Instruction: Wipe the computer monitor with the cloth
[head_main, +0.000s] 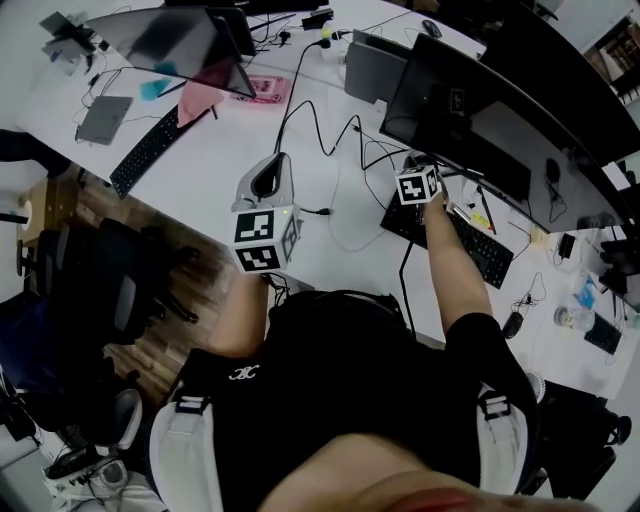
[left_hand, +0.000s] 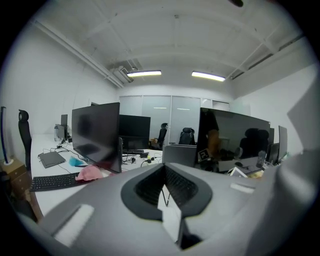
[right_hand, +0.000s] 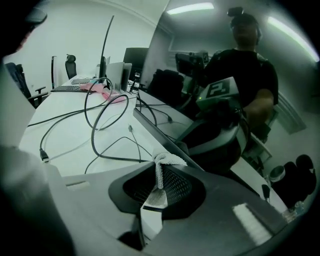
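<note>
1. The right gripper (right_hand: 159, 175) is clenched on a white cloth (right_hand: 167, 160). The bunched top of the cloth sits at the lower edge of the monitor (right_hand: 220, 80), and the dark screen mirrors the person.
2. The left gripper (head_main: 272, 172) hangs over the desk (head_main: 195, 185), jaws pressed together with nothing between them, well apart from that screen.
3. Black cables (right_hand: 100, 120) loop across the desk beside the monitor, and a keyboard (head_main: 470, 245) lies just under the right gripper.
4. Farther left stands a second monitor (head_main: 170, 40), with a pink rag (head_main: 200, 98) at its foot.

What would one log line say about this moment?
right gripper: shut on cloth | cloth: at lower edge of monitor | left gripper: shut, empty, above desk
</note>
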